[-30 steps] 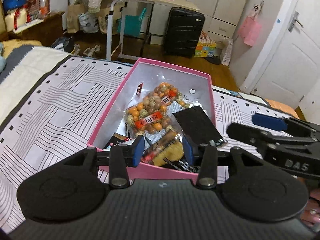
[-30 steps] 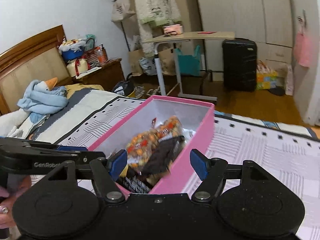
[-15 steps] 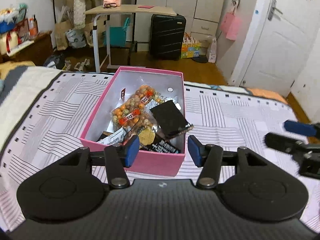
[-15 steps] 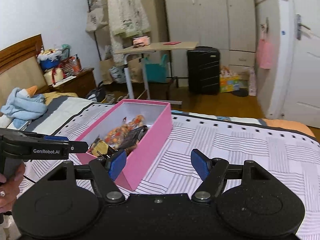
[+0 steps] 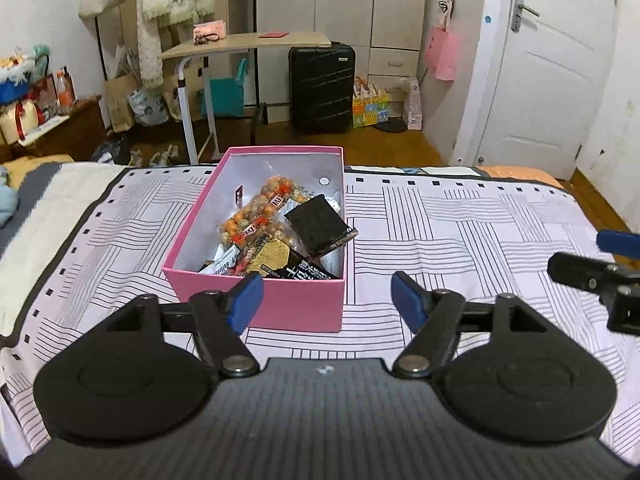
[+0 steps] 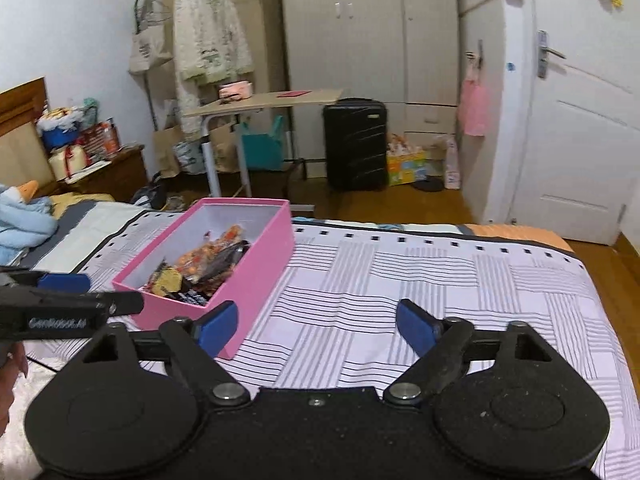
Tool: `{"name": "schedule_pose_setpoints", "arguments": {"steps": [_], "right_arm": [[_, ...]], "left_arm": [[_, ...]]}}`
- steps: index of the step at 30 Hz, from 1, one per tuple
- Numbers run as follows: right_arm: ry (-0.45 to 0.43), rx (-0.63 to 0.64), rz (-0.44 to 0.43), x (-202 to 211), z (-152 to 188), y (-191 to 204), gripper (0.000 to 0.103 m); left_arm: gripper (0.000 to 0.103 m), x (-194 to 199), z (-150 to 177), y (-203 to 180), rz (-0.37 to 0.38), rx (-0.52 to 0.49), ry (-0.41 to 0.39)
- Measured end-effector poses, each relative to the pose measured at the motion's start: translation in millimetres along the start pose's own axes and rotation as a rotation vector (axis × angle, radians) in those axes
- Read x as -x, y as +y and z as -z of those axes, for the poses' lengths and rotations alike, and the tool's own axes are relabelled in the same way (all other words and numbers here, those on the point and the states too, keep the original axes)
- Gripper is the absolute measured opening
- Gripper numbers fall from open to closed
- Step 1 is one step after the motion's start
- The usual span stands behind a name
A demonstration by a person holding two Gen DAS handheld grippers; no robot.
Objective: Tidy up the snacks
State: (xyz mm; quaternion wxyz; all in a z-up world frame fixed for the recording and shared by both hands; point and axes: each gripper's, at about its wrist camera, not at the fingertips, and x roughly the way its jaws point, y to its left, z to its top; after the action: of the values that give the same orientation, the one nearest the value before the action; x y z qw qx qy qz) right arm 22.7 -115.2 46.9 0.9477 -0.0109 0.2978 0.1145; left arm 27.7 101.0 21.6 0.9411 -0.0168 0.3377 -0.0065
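Pulled back from pink box; left gripper and right gripper just opened wider, fingers empty. Snacks inside box, on bed.

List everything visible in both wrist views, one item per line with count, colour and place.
box: one, pink, open, on the bedspread
snack packets: several, orange and black among them, piled inside the box
bedspread: one, pale with dark line pattern, covering the bed
suitcase: one, black, upright on the floor by the wardrobe
side table: one, light wood top, white legs, beyond the bed
bag: one, pink, hanging beside the door
door: one, white, closed, right side
blanket: one, light blue, at the bed's head end
left claw: jaws apart, have just been opening, nothing between them
right claw: jaws apart, have just been opening, nothing between them
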Motion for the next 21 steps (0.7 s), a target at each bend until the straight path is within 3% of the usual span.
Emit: {"name": "schedule_pose_setpoints", "arguments": {"steps": [4,7,10,13,21], "right_arm": [[-0.004,-0.034,0.014,1,7,-6,0.103],[-0.002,-0.008,0.047,3,12,-4,0.103],[-0.007,-0.023,0.088,8,15,-4,0.103],[-0.001,-0.079,0.072,10,18,-11,0.103],[-0.001,-0.082,0.078,12,26,-19,0.103]], "left_arm": [[0.089,2,9,-6,0.011,-0.021,-0.004],[0.096,3,15,-12,-0.006,-0.033,-0.034],[0.097,2,19,-15,-0.023,-0.043,-0.043],[0.097,2,20,-17,-0.028,-0.052,-0.037],[0.097,10,23,-24,-0.042,-0.082,-0.054]]}}
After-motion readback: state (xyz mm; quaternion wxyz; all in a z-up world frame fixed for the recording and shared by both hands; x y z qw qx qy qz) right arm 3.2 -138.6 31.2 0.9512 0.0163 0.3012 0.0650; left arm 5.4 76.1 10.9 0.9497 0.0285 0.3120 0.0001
